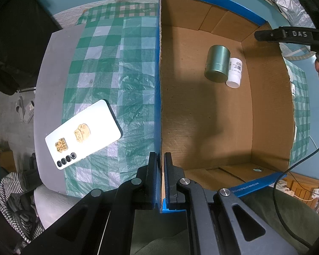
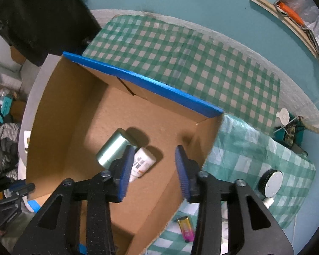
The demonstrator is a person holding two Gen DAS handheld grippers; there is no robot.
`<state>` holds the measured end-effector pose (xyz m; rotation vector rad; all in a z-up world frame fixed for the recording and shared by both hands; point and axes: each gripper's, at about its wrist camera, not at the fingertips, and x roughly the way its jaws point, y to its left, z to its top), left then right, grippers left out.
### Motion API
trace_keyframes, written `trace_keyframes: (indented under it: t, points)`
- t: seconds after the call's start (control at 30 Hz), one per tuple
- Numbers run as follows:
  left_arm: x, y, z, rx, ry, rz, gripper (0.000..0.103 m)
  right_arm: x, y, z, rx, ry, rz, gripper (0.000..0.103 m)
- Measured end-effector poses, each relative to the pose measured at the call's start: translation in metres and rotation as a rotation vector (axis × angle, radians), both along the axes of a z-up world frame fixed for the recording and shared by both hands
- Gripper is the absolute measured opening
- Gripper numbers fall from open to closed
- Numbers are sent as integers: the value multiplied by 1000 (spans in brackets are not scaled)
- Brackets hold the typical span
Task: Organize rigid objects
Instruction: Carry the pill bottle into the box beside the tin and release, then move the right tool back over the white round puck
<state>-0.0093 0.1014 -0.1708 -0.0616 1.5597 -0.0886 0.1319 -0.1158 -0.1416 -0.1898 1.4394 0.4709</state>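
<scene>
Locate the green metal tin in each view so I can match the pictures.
Left wrist view: green metal tin lies upper right, on the box floor.
Right wrist view: tin lies left of centre, partly behind a blue pad.
Shared landmark: white plastic bottle beside it.

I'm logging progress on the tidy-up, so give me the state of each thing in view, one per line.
cardboard box: open-topped, its wall clamped by the left gripper.
left gripper: shut on the box wall.
right gripper: open, empty, over the box.
green tin: lying on its side in the box.
white bottle: on its side, against the tin.
phone: face down on the tablecloth.
lighter: lying outside the box.
</scene>
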Motion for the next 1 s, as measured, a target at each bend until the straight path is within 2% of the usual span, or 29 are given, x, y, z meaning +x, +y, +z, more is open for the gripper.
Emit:
trace_keyframes:
  t: [0.3,0.57,1.0]
  points:
    - [2,2,1,-1,-3,4,6,-6,-12,26,24,-38,-16,50]
    - [2,1,2,5,-3,-10,6,-9,-33,45,28,-64,-46,53]
    - [2,2,2,6,-2,-7,6,-13,-74,55,1,-74,-119,61]
